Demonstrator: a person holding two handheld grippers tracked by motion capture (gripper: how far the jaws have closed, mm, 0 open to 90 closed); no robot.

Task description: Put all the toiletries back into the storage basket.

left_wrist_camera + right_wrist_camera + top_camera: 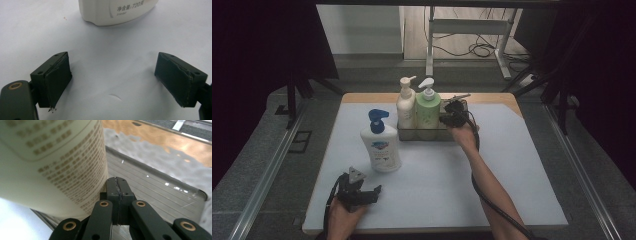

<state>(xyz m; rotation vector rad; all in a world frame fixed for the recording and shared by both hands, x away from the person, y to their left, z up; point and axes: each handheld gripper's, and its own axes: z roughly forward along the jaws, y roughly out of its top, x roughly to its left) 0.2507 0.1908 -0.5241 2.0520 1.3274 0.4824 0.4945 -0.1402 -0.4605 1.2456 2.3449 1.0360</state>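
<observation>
bottles – 3: 2 in tray (459, 136), 1 outside | left hand-held gripper (112, 80) – wide, empty | right hand-held gripper (117, 185) – jaws pressed together, empty

The high view is dim and soft, its left and right sides falling to near black, while the pale mat (432, 170) and the floor behind the table catch most of the light. In the left gripper view the light is even and bright, with soft shadows under the white bottle (117, 12) and the pads sharp. In the right gripper view the green bottle (50, 162) is close and blurred, its gold print smeared, and small glints dot the tray (162, 195).
</observation>
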